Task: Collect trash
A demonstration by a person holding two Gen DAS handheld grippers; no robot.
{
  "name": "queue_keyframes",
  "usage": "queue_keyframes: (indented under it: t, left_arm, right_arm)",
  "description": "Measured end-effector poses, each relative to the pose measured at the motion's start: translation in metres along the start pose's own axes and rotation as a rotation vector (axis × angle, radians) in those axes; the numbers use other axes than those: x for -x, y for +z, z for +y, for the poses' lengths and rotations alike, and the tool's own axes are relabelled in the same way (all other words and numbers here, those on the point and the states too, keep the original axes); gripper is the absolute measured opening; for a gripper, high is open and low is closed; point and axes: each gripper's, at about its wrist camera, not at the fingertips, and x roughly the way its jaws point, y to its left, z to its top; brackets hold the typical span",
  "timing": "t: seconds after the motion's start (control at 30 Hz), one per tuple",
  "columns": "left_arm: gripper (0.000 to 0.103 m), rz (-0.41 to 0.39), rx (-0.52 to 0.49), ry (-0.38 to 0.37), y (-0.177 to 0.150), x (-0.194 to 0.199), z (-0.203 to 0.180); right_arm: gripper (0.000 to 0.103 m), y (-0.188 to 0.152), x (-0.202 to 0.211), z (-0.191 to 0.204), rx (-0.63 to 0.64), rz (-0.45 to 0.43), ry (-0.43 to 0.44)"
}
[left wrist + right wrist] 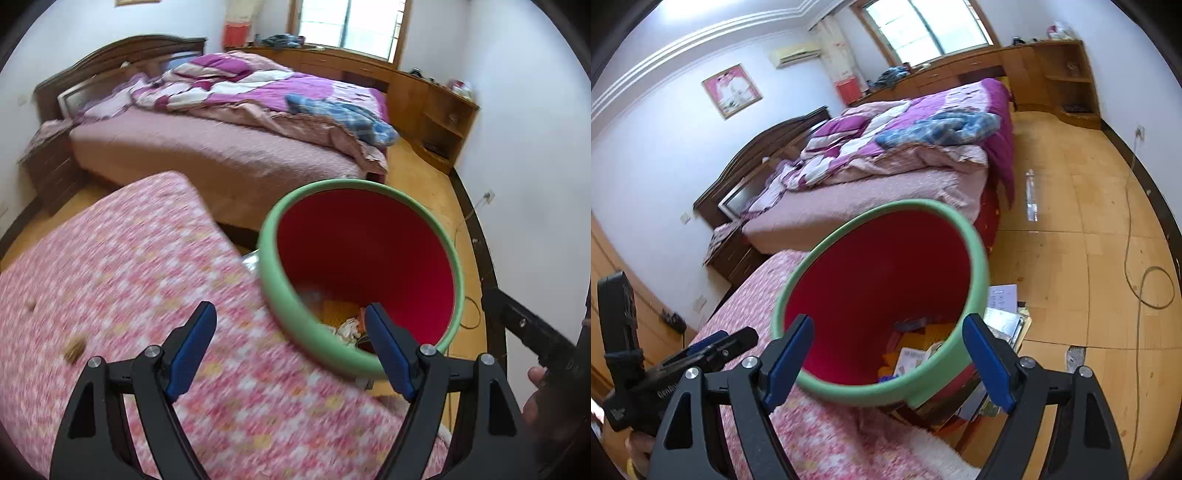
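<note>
Now bin (pixel 280 295) sits btwn open right tool (pixel 888 352) tips.

Green-rimmed red bin (pixel 369 243), trash (pixel 347 326) inside

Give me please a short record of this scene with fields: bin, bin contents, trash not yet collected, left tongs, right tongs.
bin: red bin with green rim, beside the pink floral mattress
bin contents: wrappers and paper scraps at the bottom
trash not yet collected: two small brown scraps on the mattress; clear plastic bottle on the floor by the bed
left tongs: open, empty
right tongs: open, empty, over the near rim of the bin
</note>
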Motion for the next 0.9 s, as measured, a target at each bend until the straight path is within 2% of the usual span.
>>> queue_keyframes:
  t: [0.17,0.37,0.83,0.9]
  left_arm:
    - [0.082,-0.007,0.062,0.036,-0.017,0.030,0.027]
    - [0.082,-0.036,0.143,0.117,-0.045,0.076,0.061]
    - [0.082,-0.103,0.320,0.263,-0.115,0.158,0.135]
    - [0.082,-0.119,0.352,0.275,-0.124,0.169,0.146]
  right_arm:
    - [0.084,-0.015,0.003,0.034,0.063,0.032,0.062]
    - [0.084,-0.034,0.006,0.081,0.151,0.074,0.146]
    - [0.086,-0.092,0.023,0.183,0.375,0.115,0.283]
    - [0.089,-0.098,0.025,0.193,0.394,0.112,0.304]
